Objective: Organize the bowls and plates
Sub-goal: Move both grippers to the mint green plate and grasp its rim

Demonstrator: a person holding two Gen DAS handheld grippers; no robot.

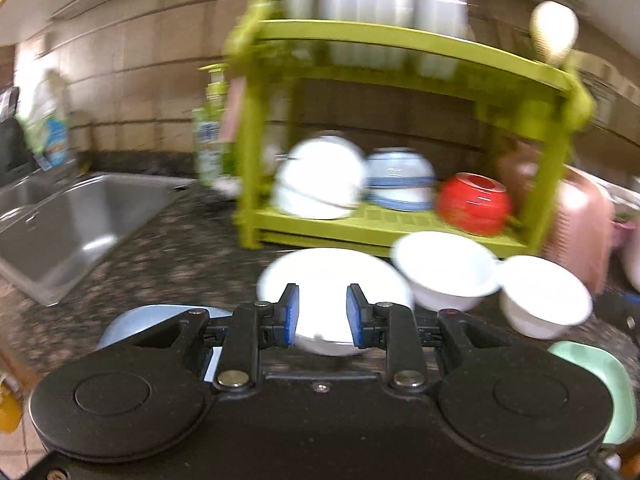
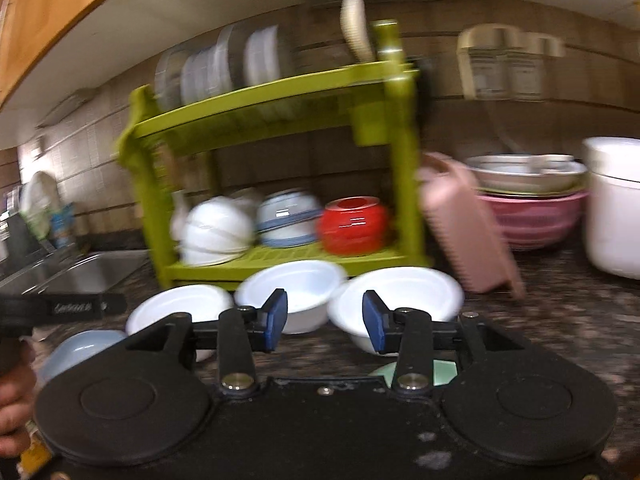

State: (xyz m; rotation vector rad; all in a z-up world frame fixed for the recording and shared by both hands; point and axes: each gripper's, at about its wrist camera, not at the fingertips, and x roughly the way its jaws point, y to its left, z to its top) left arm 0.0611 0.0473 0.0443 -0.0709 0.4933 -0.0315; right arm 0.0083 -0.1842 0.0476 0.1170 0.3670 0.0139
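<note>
counter: dark speckled stone, sink set into it at far left — both views motion-blurred, fine detail unreliable.
rack: green, two tiers, at the far edge of the counter, centre.
rack top tier: white plates standing on edge, looks about full.
rack bottom tier: upturned white bowls at left, blue-striped bowl in the middle, red bowl at right. Judged as the done part.
loose on counter, near side of rack: white plate at left, then two white bowls side by side, middle bowl and right bowl, apparently touching each other.
nearer still: pale blue dish at left, mint green dish at right, both partly hidden behind the gripper bodies.
left gripper: fingers moderately apart, nothing between them, lined up over the white plate, not touching it as far as I can tell.
right gripper: fingers wide, empty, aimed at the gap between the two white bowls.
progress: roughly halfway — five loose pieces left to rack.
open question: free slots on either tier not readable through the blur.
</note>
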